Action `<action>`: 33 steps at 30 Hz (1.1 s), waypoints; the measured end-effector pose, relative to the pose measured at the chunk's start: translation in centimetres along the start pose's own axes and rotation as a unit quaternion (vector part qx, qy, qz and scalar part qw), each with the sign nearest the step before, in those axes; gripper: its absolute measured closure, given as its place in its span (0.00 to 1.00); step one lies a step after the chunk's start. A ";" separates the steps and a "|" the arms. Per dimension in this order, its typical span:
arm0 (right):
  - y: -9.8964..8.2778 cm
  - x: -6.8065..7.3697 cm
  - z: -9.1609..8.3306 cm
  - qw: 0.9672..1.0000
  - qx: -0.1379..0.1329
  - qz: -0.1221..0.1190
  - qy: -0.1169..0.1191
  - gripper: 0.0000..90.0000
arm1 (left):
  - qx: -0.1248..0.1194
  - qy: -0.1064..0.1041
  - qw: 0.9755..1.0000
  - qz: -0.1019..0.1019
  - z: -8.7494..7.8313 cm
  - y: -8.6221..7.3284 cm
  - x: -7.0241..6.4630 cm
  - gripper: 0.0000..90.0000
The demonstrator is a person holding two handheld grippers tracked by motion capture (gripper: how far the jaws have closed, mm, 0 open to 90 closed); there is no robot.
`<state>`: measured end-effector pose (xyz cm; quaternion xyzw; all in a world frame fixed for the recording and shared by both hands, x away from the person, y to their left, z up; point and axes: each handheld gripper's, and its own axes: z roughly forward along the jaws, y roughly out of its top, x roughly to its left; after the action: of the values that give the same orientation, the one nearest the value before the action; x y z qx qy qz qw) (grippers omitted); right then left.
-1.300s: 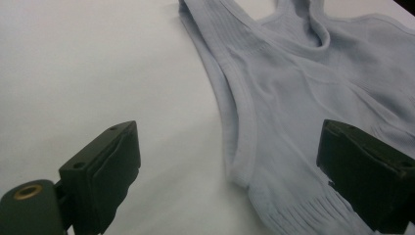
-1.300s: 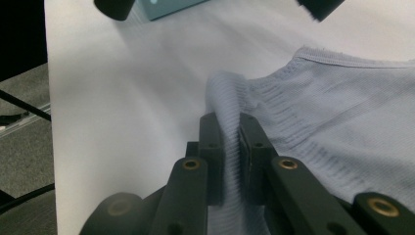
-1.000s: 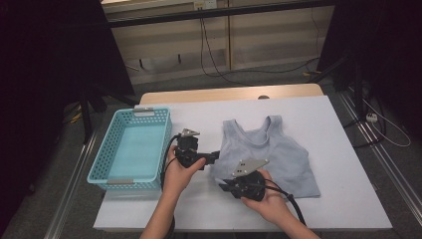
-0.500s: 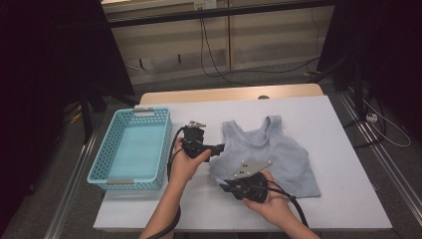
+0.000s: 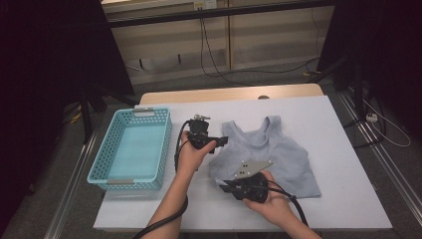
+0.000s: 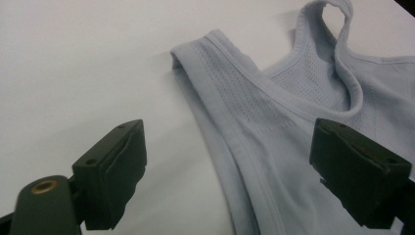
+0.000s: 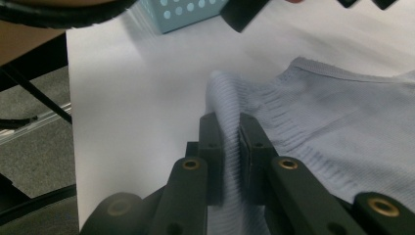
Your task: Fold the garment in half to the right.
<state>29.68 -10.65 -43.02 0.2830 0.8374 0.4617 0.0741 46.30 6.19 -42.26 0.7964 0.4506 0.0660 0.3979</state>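
- Top (image 5: 271, 157): a pale blue sleeveless knit garment lies flat on the white table (image 5: 338, 124), straps toward 12 o'clock and hem toward 6 o'clock in the high view. It sits right of the table's centre.
- Right gripper (image 5: 230, 186): held in the person's right hand at the top's hem corner, about 7 o'clock of the garment. Its jaws are clamped on a pinched fold of the ribbed hem (image 7: 230, 132); in the right gripper view the cloth stands up between the two pads and rises a little off the table.
- Left gripper (image 5: 221, 142): held in the left hand at about 10 o'clock of the top, just beside its left strap. Its jaws stand wide apart and have just been closing slightly. In the left gripper view the strap edge (image 6: 215, 93) lies between and ahead of the jaws; neither pad presses on cloth.
- Basket (image 5: 102, 172): a turquoise perforated basket stands at 9 o'clock of the left gripper, near the table's left edge, apart from the top.
- Cables trail from both grippers toward 6 o'clock.
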 end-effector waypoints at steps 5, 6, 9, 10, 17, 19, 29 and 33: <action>0.0 0.0 -0.1 1.000 -0.001 0.002 0.002 0.92 | 0.000 -0.002 1.000 0.001 1.7 0.4 -0.4 0.19; 0.0 0.1 -0.1 1.000 0.001 0.000 0.006 0.92 | 0.000 0.004 1.000 0.002 2.0 0.4 -0.4 0.21; 0.0 0.2 -0.2 1.000 0.001 -0.005 0.008 0.92 | -0.001 0.004 1.000 -0.005 2.6 0.6 -0.3 0.24; 0.0 0.3 -0.3 1.000 -0.001 -0.007 0.008 0.92 | 0.000 0.002 1.000 -0.011 2.8 0.6 -0.2 0.25; -0.1 0.4 -0.6 1.000 -0.008 -0.007 0.008 0.92 | 0.004 0.024 1.000 -0.001 3.7 0.7 -0.1 0.30; -0.1 0.3 -0.6 1.000 -0.010 -0.006 0.008 0.92 | 0.004 0.030 1.000 0.006 3.8 0.6 -0.1 0.34; -0.2 0.3 -0.4 1.000 -0.008 -0.010 0.011 0.92 | 0.006 0.060 0.998 0.020 5.3 0.2 0.0 0.43; -0.2 0.2 -0.5 1.000 -0.008 -0.008 0.014 0.92 | 0.015 0.056 0.998 0.025 5.4 0.3 -0.6 0.45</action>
<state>29.29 -10.93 -42.86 0.2694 0.8369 0.4715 0.0685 48.64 2.53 -45.56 0.8083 0.4534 0.1136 0.3580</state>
